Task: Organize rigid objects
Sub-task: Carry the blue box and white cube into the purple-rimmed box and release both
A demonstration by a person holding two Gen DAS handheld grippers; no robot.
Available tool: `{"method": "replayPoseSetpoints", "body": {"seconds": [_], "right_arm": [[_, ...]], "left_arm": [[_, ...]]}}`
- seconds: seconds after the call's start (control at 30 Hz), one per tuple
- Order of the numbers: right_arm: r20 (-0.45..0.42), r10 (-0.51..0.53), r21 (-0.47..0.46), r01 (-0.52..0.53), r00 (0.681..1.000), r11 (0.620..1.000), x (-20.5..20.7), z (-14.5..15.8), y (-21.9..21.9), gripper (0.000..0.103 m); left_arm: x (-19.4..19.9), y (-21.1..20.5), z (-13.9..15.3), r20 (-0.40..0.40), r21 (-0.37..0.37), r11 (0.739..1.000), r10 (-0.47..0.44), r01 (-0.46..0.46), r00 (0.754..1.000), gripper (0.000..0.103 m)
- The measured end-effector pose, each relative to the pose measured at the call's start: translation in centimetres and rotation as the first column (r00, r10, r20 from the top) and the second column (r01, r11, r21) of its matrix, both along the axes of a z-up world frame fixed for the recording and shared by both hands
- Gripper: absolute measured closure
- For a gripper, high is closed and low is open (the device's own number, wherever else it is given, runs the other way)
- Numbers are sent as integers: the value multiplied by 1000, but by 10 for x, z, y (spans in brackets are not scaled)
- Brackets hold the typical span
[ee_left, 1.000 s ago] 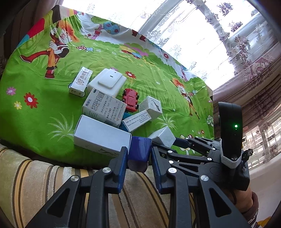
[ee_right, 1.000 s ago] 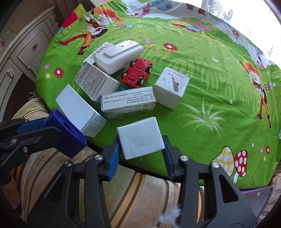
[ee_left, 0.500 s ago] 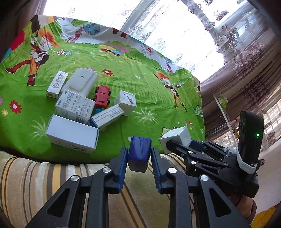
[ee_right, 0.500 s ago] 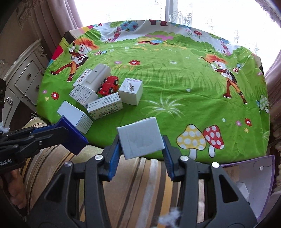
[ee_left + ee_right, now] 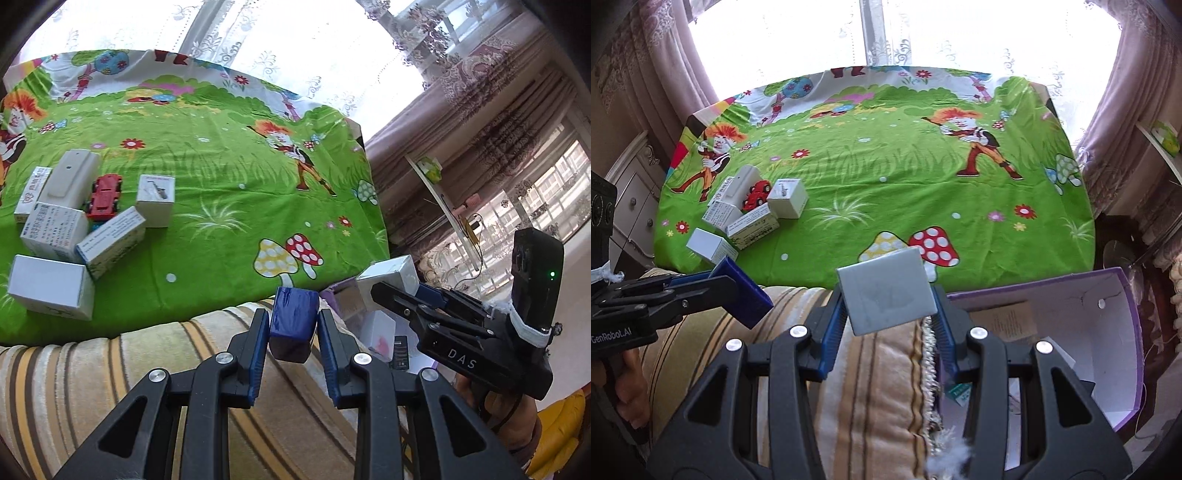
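Meanwhile, left tongs (image 5: 291,325) clamping blue block (image 5: 293,317), right tongs (image 5: 888,317) grey box (image 5: 884,295) — purple bin (image 5: 1123,332) beside.

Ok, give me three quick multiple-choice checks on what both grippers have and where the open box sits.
1. Where is the open purple box?
A. On the green cloth
B. Off the cloth's near right corner
C. Beside the red toy car

2. What colour is the block in the left gripper?
A. Dark blue
B. Red
C. Yellow

3. What is the state of the right gripper?
A. Open and empty
B. Shut with nothing in it
C. Shut on a pale grey box

Answers: B, its purple rim lies below the cloth's edge in the right wrist view; A, it shows blue between the jaws; C, both jaws press the box's sides.
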State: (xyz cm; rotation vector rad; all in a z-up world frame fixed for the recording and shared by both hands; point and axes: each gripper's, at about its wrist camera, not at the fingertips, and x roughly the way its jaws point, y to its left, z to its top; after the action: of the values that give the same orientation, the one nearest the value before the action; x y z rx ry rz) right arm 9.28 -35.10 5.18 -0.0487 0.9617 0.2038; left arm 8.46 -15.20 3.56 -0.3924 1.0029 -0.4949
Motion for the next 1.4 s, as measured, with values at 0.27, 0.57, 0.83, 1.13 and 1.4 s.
{"method": "replayPoseSetpoints", "body": {"seconds": [0.27, 0.57, 0.83, 1.13, 1.4], "right_arm": [[25, -109, -24, 109, 994, 994, -14, 6, -50, 54], [31, -211, -40, 212, 977, 976, -27, 3, -93, 54], [60, -298, -53, 301, 953, 952, -31, 4, -121, 54], [85, -377, -17, 379, 922, 925, -33, 9, -142, 39], [98, -381, -25, 385, 920, 923, -34, 12, -143, 24]], "left_arm": [[2, -45, 1, -2, -2, 995, -103, 103, 995, 75], [5, -96, 4, 13, 4, 978, -208, 208, 978, 75], [8, -132, 4, 46, 4, 964, -267, 267, 963, 75], [12, -138, 0, 39, -34, 963, -267, 268, 963, 61], [10, -134, -2, 36, -51, 966, -253, 255, 967, 56]]}}
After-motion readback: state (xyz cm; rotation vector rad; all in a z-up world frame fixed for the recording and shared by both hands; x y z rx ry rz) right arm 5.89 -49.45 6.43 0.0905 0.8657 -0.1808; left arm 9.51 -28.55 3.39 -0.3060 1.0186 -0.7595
